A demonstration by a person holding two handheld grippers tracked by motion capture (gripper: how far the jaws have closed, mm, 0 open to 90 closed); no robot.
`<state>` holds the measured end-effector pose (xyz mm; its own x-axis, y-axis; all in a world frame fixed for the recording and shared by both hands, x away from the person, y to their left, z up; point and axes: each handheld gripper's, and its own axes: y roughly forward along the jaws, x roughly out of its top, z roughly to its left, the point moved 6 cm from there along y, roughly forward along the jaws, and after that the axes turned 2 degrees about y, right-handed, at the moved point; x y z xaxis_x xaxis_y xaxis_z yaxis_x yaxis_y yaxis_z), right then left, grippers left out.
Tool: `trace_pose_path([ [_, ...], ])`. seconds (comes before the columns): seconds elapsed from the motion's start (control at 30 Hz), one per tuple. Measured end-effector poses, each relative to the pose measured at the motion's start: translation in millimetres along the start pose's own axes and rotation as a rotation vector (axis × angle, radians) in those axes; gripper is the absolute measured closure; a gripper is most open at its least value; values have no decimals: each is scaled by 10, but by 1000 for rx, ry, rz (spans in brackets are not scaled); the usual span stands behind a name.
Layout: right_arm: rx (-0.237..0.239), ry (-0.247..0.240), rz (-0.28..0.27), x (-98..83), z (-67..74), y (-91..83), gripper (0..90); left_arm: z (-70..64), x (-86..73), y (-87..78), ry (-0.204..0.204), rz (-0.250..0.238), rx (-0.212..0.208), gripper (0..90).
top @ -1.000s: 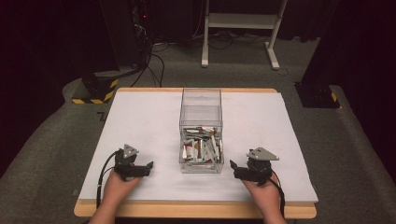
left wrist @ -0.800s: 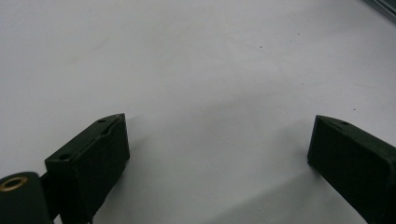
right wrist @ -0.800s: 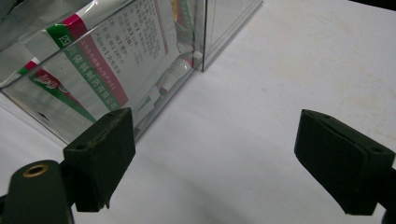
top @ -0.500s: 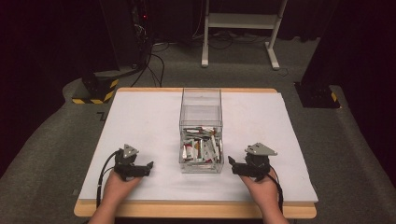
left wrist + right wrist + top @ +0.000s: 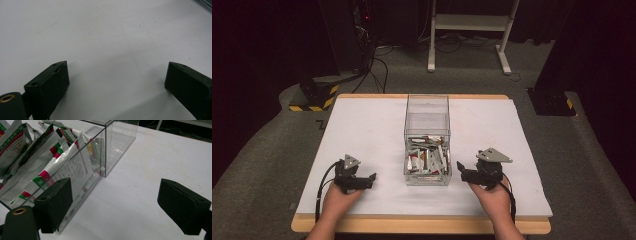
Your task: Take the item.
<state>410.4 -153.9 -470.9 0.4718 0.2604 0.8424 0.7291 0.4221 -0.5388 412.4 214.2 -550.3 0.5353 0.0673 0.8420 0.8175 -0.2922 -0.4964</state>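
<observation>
The white table (image 5: 377, 125) carries a clear box (image 5: 427, 112) at its middle, standing between your two grippers. Its near half holds foil packets (image 5: 426, 159). Your right gripper (image 5: 463, 172) sits just beside the box's near corner, jaws wide apart; your left gripper (image 5: 368, 179) rests farther off over bare table, jaws equally spread.

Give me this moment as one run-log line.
left tool: open, empty, on table | right tool: open, empty, beside clear box | sachets: in box's near end
</observation>
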Motion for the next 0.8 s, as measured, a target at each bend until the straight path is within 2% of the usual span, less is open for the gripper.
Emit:
trace_pose_path([
  [0.8, 25, -12, -42, 193, 110, -47, 158, 0, 1, 1, -1, -1, 0, 56],
])
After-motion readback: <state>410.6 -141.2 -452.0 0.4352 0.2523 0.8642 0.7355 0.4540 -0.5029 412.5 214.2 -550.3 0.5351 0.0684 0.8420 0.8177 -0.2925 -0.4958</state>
